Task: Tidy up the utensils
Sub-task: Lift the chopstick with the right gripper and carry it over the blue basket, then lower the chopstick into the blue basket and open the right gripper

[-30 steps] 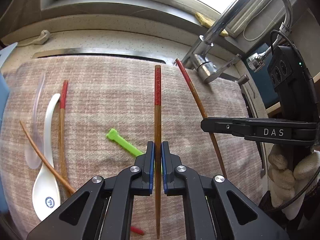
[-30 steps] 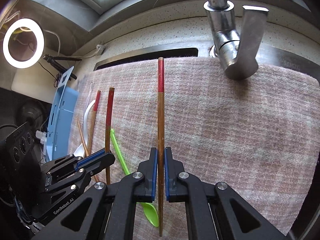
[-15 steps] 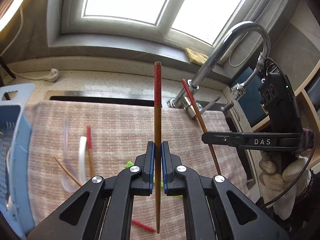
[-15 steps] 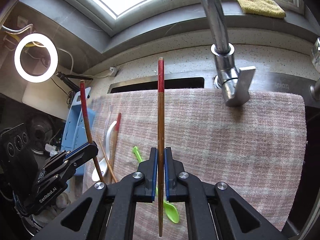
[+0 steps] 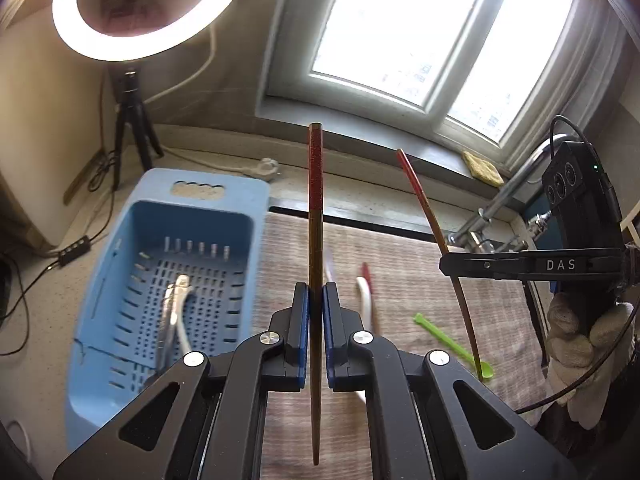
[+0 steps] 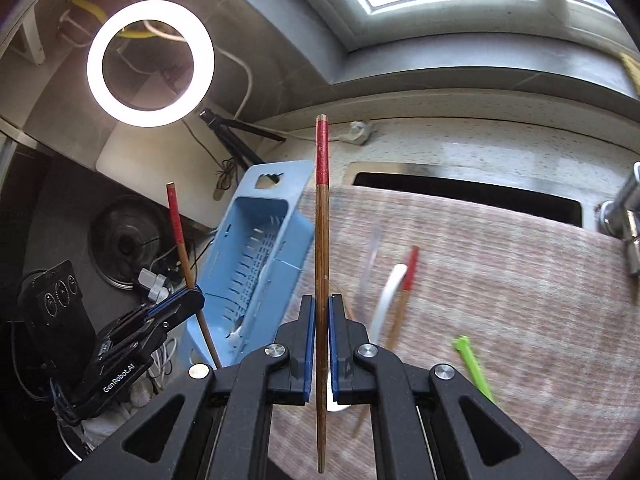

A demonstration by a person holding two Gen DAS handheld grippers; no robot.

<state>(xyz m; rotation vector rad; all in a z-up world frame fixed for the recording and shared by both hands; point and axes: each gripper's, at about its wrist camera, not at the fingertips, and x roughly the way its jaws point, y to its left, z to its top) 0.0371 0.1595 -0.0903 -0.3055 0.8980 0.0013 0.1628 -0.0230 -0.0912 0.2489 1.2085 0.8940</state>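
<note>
Fingers (image 5: 298, 320) of both grippers clamped on upright red-tipped chopsticks (image 5: 315, 240), beside blue basket (image 5: 120, 240).

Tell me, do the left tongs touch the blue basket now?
Apart. The right wrist view shows the left tongs, shut on a chopstick, raised beside the blue basket, with dark background visible between them.

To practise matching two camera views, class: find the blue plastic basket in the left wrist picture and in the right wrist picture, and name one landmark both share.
Left wrist view: blue basket at lower left, left of the checked cloth.
Right wrist view: blue basket centre-left, behind the held chopstick.
Shared landmark: the ring light, upper left in both.
</note>
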